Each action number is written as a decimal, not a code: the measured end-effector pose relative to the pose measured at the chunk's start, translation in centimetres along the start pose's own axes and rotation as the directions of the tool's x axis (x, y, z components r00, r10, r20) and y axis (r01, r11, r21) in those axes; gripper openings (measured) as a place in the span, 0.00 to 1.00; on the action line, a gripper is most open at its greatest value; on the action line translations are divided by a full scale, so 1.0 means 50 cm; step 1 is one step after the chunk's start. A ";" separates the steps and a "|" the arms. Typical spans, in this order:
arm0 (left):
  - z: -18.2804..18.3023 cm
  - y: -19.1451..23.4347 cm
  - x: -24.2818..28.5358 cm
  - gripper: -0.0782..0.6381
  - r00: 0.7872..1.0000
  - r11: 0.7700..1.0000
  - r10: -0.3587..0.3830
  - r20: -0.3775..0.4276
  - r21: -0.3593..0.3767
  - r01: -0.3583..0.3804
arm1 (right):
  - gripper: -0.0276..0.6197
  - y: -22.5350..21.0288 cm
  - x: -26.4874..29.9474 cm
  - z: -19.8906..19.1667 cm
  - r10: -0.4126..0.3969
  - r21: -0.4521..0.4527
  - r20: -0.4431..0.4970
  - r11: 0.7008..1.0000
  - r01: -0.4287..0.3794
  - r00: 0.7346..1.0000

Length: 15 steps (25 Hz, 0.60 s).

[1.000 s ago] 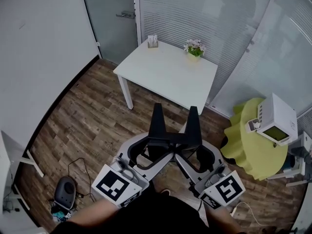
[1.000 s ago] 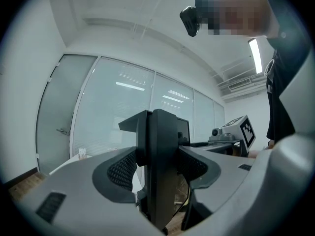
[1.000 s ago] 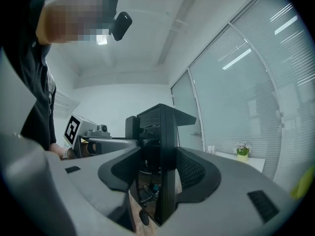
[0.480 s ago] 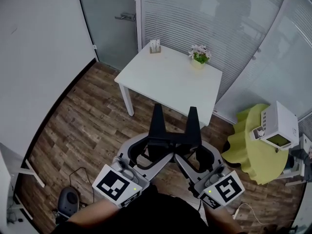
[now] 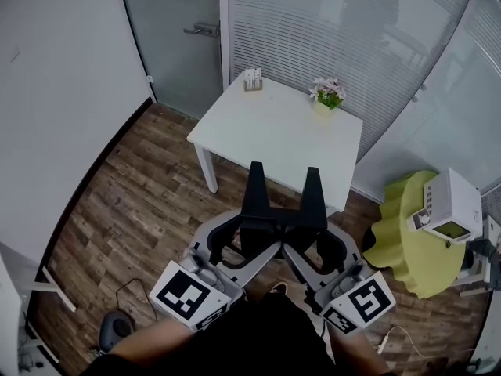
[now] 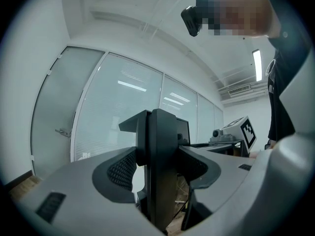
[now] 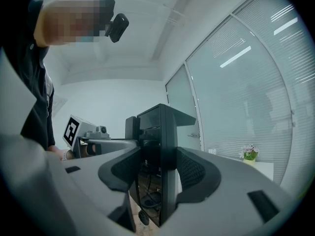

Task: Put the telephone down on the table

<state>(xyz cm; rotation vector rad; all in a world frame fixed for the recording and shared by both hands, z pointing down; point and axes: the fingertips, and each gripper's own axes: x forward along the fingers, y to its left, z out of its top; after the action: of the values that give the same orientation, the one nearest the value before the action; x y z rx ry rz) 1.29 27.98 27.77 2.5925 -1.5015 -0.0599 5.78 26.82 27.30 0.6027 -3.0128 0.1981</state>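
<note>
No telephone is plainly recognisable in any view. The white square table stands ahead of me on the wooden floor. My left gripper and right gripper are held side by side at waist height, short of the table's near edge, black jaws pointing toward it. In the left gripper view the left gripper has its jaws pressed together with nothing between them. The right gripper in its own view is likewise shut and empty. A corner of the table shows at that view's right.
A small potted plant and a little holder stand at the table's far edge. A green round table to the right carries a white device with a small screen. Glass door, blinds behind. Dark object with cables on floor.
The view has crept forward: the white table now sits slightly closer and further right in the head view. Both grippers keep the same pose, shut.
</note>
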 end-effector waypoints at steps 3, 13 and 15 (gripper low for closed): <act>0.003 0.026 0.020 0.48 1.000 1.000 0.004 0.002 -0.009 -0.004 | 0.41 -0.022 0.022 0.002 -0.003 0.002 -0.001 1.000 0.003 1.000; 0.008 0.127 0.116 0.48 0.999 0.999 0.042 -0.014 0.005 -0.042 | 0.41 -0.134 0.113 0.008 0.038 0.021 0.012 0.999 -0.038 0.999; 0.014 0.150 0.142 0.48 0.998 0.999 0.054 -0.016 0.008 -0.054 | 0.41 -0.164 0.133 0.014 0.050 0.022 0.013 0.999 -0.050 0.999</act>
<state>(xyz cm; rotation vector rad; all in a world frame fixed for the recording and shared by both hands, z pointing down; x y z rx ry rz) -1.67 18.09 28.45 2.5503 -1.5684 -0.0267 2.79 16.73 28.14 0.5332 -3.0441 0.2321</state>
